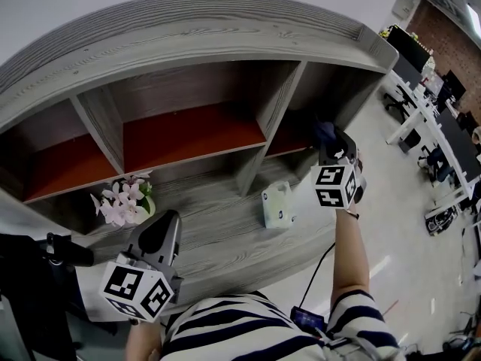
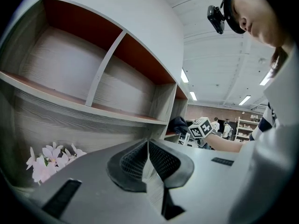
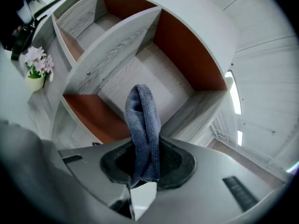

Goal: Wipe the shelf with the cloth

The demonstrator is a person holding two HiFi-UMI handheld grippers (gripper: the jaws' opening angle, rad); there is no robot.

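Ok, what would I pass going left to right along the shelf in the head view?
pink flowers → small pale box → right gripper holding the blue cloth

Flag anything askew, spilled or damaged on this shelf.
Nothing stands out. The shelf looks intact with no spill, the flowers stand upright, and the cloth is pinched in the right claw.
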